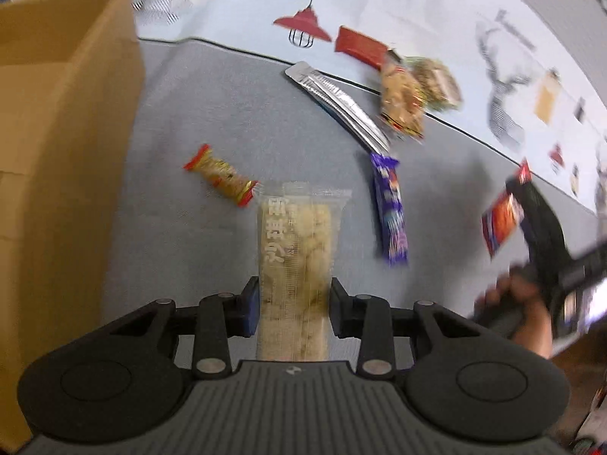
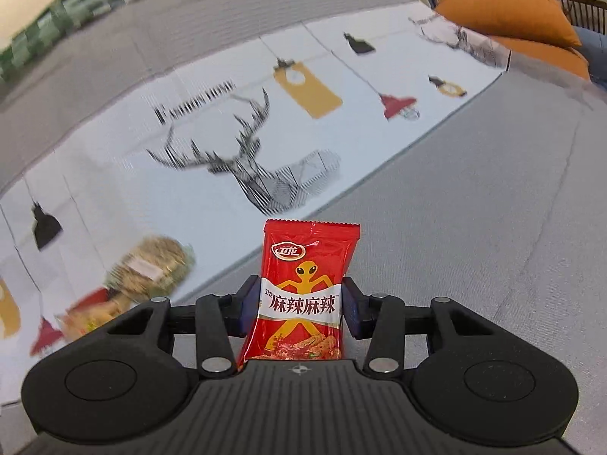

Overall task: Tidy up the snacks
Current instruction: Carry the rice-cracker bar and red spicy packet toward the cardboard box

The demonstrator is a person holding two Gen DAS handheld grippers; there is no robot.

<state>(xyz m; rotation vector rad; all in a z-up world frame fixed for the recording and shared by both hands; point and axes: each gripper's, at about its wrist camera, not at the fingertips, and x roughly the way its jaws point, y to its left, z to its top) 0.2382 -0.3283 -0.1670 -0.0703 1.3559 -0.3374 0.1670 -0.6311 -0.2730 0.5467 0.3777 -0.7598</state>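
Note:
My left gripper (image 1: 294, 305) is shut on a long clear-wrapped pale rice-crisp bar (image 1: 294, 242), held above the grey surface and pointing down. Below it lie a small red-and-gold snack (image 1: 221, 175), a silver packet (image 1: 337, 104), a purple bar (image 1: 390, 210), a red packet (image 1: 360, 43) and two clear bags of nuts (image 1: 415, 91). A cardboard box (image 1: 57, 144) stands at the left. My right gripper (image 2: 299, 309) is shut on a red spicy-snack packet (image 2: 303, 295) with a yellow figure; the same right gripper (image 1: 538, 227) shows at the left wrist view's right edge, a hand (image 1: 527, 303) under it.
A white cloth printed with deer and lamps (image 2: 242, 159) covers part of the grey surface (image 2: 474, 227). Clear bags of snacks (image 2: 148, 269) lie on it at the lower left of the right wrist view. Orange cushions (image 2: 508, 11) sit at the far right.

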